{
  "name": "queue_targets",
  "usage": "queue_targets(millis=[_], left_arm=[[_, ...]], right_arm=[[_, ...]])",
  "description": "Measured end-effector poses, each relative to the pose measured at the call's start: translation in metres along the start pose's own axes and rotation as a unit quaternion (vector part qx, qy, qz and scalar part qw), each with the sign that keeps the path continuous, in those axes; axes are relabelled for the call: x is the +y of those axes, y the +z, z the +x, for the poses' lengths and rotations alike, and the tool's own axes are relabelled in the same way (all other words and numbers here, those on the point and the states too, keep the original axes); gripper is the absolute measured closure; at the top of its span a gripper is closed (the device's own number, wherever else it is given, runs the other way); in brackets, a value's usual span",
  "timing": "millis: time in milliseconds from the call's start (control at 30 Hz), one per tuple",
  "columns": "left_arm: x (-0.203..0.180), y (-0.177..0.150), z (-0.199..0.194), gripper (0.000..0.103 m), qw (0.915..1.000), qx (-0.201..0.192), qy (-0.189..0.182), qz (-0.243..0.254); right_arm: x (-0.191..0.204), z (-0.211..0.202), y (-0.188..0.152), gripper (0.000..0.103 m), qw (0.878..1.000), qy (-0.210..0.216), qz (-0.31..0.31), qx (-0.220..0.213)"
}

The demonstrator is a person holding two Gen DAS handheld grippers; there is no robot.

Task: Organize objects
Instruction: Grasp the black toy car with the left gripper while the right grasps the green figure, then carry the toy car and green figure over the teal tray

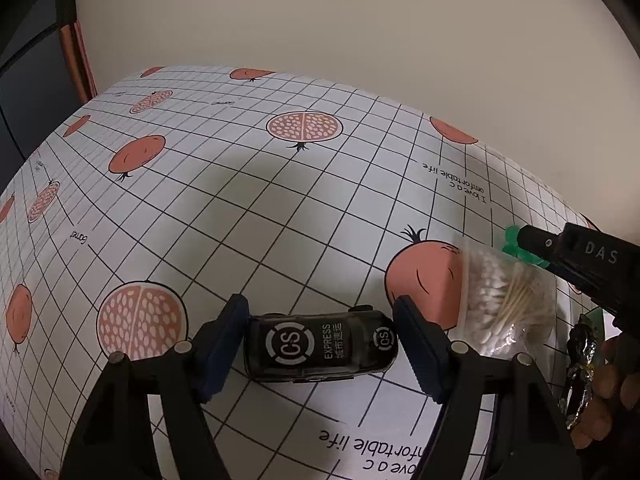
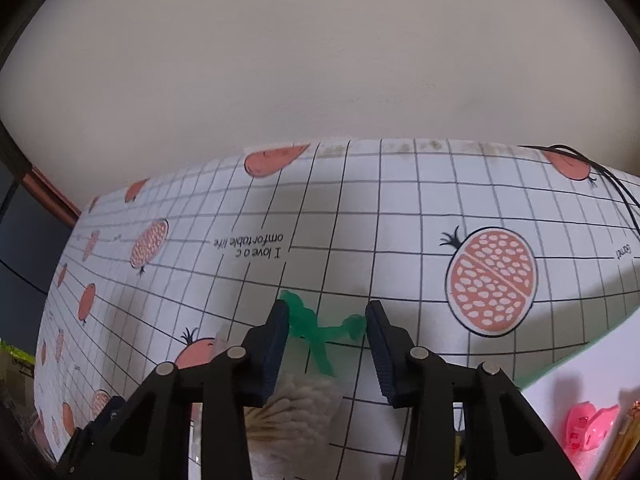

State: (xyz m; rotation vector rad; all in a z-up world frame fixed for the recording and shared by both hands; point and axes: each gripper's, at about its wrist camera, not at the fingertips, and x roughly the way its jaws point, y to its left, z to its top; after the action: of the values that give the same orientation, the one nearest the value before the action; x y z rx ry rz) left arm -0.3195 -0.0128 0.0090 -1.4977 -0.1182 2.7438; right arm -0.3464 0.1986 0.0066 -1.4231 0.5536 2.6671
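Left wrist | left tongs [image 1: 320, 344] straddle toy car [image 1: 320, 346], contact unclear | right tongs [image 2: 326, 344] agape, empty

Both wrist views low, close over tablecloth [image 1: 280, 208], facing wall [image 2: 320, 60]; share swab bag [image 1: 508, 304].

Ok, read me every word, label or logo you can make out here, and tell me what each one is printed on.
"CS", in a ring, twice: toy car roof.
"EXPRESS", with small Chinese characters I can't read reliably: same roof.
"DAS": right gripper body.
"I love a c / omfortable life", upside down: tablecloth.
"Garnet": tablecloth, by a fruit stem.
Other tablecloth captions: too small to read.
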Motion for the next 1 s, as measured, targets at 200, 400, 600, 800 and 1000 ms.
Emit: queue_targets(millis=[200,400,600,800,1000], left_arm=[[0.007,0.0,-0.004,0.028,0.9997,0.01,-0.017,-0.017],[0.011,-0.005,-0.014,0.028,0.9996,0.014,-0.019,-0.018],[0.016,-0.014,-0.031,0.028,0.9994,0.025,-0.015,-0.019],[0.017,-0.025,-0.06,0.028,0.9987,0.034,-0.022,-0.032],[0.001,-0.04,-0.084,0.028,0.9979,0.046,-0.029,-0.036]], right_arm=[[-0.007,-0.028,0.004,0.062,0.999,0.006,0.012,-0.031],[-0.009,-0.06,0.0,0.061,0.999,0.012,0.019,-0.047],[-0.011,-0.092,-0.019,0.061,0.998,0.014,0.014,-0.054],[-0.025,-0.121,-0.053,0.061,0.998,0.005,0.011,-0.064],[-0.048,-0.145,-0.087,0.061,0.997,-0.003,0.012,-0.07]])
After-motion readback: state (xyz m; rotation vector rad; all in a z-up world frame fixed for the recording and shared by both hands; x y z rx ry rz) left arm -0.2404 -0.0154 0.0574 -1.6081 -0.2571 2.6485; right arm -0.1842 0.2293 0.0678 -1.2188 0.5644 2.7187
